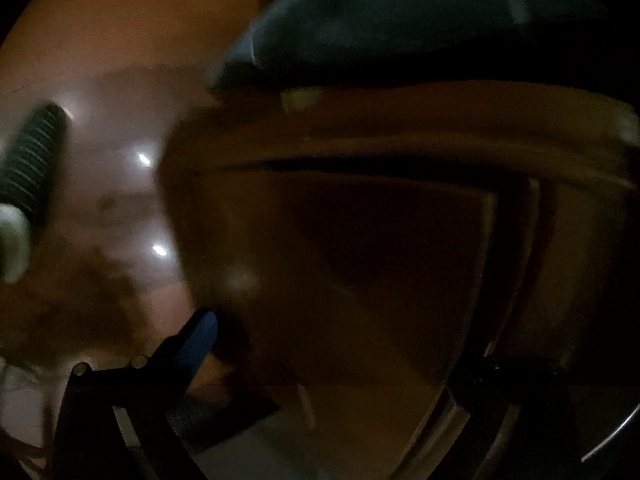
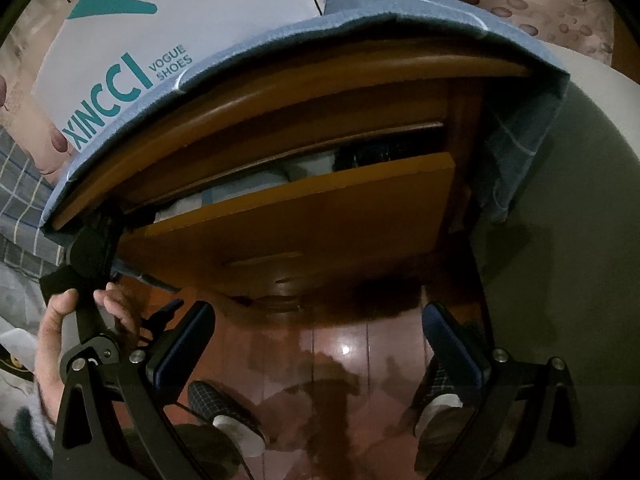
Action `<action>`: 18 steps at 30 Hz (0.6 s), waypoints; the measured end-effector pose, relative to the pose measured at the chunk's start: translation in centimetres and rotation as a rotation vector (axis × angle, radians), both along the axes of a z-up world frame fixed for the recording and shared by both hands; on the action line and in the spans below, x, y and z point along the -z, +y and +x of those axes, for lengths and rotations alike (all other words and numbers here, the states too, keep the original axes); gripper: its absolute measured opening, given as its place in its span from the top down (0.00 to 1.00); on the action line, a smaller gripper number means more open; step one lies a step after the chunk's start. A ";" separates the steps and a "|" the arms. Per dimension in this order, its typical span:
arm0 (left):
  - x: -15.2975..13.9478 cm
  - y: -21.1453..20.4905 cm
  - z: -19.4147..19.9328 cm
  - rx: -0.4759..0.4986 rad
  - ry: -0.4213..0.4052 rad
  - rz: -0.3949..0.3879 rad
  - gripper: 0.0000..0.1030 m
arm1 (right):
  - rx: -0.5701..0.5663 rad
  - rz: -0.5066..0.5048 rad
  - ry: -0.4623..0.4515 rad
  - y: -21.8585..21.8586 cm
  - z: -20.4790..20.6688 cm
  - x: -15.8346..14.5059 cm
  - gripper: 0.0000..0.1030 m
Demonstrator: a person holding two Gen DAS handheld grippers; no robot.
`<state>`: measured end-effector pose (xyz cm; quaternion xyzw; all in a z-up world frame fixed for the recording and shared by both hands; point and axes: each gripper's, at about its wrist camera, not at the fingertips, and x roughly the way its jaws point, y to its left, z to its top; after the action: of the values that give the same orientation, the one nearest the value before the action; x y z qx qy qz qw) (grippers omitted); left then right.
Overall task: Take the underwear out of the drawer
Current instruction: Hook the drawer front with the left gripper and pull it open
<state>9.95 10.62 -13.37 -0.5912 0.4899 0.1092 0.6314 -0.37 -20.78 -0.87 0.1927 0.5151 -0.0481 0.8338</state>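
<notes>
In the right wrist view a wooden nightstand has its drawer (image 2: 304, 216) pulled partly out. Pale folded cloth (image 2: 248, 188) and something dark (image 2: 372, 152) show in the gap; I cannot tell which is underwear. My right gripper (image 2: 316, 344) is open and empty, low in front of the drawer. The left gripper's body (image 2: 90, 256) is at the drawer's left corner. The left wrist view is dark and blurred: one blue-padded finger (image 1: 200, 340) is against the drawer's wood (image 1: 360, 260). The other finger is lost in shadow.
A blue cloth (image 2: 400, 12) covers the nightstand top, with a white shoe box (image 2: 168, 28) on it. A checked bed cover (image 2: 20, 184) lies at left. The glossy wooden floor (image 2: 340, 344) is below, with my slippered feet (image 2: 224, 412). A wall (image 2: 580, 200) is at right.
</notes>
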 end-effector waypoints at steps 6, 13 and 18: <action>-2.4 0.4 -0.5 0.117 0.046 0.188 0.00 | -0.002 -0.007 -0.015 0.1 0.0 -0.7 0.00; -2.4 0.9 -3.5 0.217 0.080 0.269 0.00 | 0.013 -0.056 -0.047 -0.4 -0.3 -1.9 0.00; -3.4 1.6 -5.3 0.312 0.100 0.341 0.00 | -0.010 -0.086 -0.054 -0.4 -0.3 -2.5 0.00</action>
<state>4.69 12.21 -10.00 -0.3869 0.5806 0.1207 0.7061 -0.70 -21.19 1.61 0.1555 0.4906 -0.0610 0.8552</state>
